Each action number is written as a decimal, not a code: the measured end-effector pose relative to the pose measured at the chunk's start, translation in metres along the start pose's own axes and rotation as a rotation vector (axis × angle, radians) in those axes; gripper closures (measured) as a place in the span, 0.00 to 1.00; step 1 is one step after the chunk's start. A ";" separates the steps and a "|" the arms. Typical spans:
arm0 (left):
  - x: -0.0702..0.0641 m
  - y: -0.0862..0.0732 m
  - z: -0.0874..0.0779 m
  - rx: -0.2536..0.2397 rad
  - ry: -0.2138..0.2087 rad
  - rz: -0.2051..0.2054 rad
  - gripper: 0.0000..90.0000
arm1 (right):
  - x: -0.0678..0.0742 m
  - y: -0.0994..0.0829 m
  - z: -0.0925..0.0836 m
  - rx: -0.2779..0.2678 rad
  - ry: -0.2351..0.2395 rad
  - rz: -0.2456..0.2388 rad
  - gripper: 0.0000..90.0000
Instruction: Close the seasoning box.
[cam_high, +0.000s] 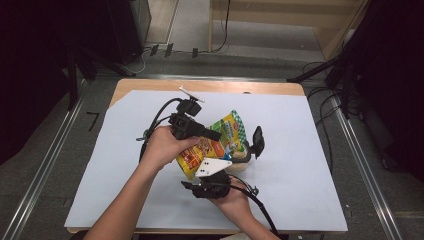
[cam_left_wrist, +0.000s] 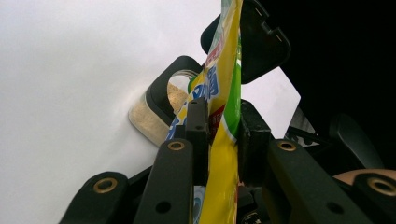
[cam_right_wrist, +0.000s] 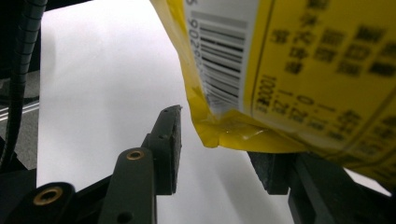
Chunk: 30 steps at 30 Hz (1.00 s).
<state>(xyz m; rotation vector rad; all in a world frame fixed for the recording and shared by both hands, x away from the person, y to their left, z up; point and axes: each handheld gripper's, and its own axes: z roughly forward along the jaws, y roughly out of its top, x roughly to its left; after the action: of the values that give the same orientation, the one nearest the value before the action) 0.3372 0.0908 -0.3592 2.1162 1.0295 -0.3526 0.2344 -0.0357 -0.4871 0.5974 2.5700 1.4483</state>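
A yellow snack bag (cam_high: 222, 142) is held up over the middle of the white-covered table (cam_high: 300, 165). My left gripper (cam_high: 214, 135) comes in from the left and is shut on the bag's upper edge; in the left gripper view both pads (cam_left_wrist: 198, 116) pinch the bag (cam_left_wrist: 224, 154). Just below the bag's lower corner (cam_right_wrist: 289, 70) is my right gripper (cam_high: 212, 175), its jaws apart with a gap at the left pad (cam_right_wrist: 170, 140). Under the bag's mouth stands a clear container of beige grains (cam_left_wrist: 152, 116) with its black hinged lid (cam_left_wrist: 261, 42) open.
White paper covers the table, with a wooden edge (cam_high: 210, 85) showing at the back. Metal rails (cam_high: 360, 160) run along both sides. Black stands and cables (cam_high: 320, 70) are on the floor beyond the table.
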 end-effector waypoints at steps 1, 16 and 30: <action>0.000 0.000 0.000 0.000 -0.001 0.000 0.87 | 0.000 0.000 0.000 0.001 0.000 -0.001 0.65; 0.003 -0.003 -0.003 -0.020 -0.035 0.096 0.90 | -0.001 -0.002 0.001 0.013 0.000 -0.008 0.65; 0.008 -0.008 -0.016 -0.016 -0.050 0.075 0.96 | -0.005 -0.002 0.000 0.011 -0.008 0.016 0.63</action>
<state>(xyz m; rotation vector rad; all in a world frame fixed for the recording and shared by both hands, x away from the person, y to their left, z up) 0.3346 0.1105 -0.3563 2.1140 0.9190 -0.3578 0.2383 -0.0392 -0.4894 0.6258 2.5750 1.4343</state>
